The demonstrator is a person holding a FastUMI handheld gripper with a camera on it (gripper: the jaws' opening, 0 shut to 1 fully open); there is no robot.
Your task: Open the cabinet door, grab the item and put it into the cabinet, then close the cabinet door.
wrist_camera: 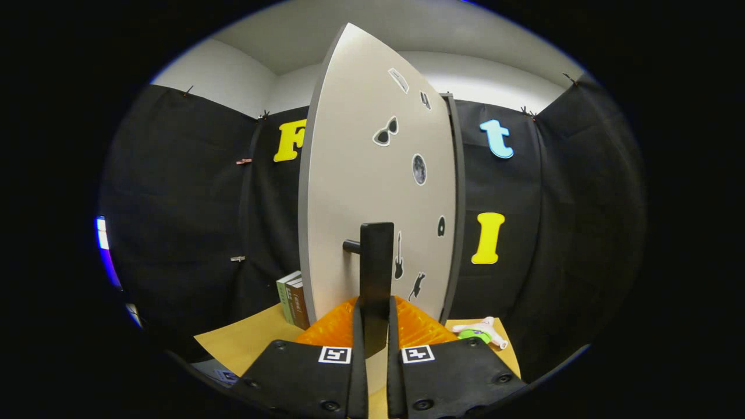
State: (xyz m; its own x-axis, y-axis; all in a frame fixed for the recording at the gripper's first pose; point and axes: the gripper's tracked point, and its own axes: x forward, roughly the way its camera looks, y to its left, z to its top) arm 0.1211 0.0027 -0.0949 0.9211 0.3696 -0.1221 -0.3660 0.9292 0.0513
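The pale grey cabinet door [372, 192] with several stickers stands swung partly out, its free edge toward me. Its black upright handle [376, 273] runs down between my two fingers, and my gripper [372, 317] is shut on that handle. The door's hinge side meets the dark cabinet frame [458, 209] on the right. A small toy figure [482, 333], white with a green part, lies on the wooden table [244, 343] to the right of my fingers. The cabinet's inside is hidden behind the door.
Several books [294, 299] stand upright on the table just left of the door's lower edge. Black cloth walls close the booth all round. The table's front left corner lies close below my fingers.
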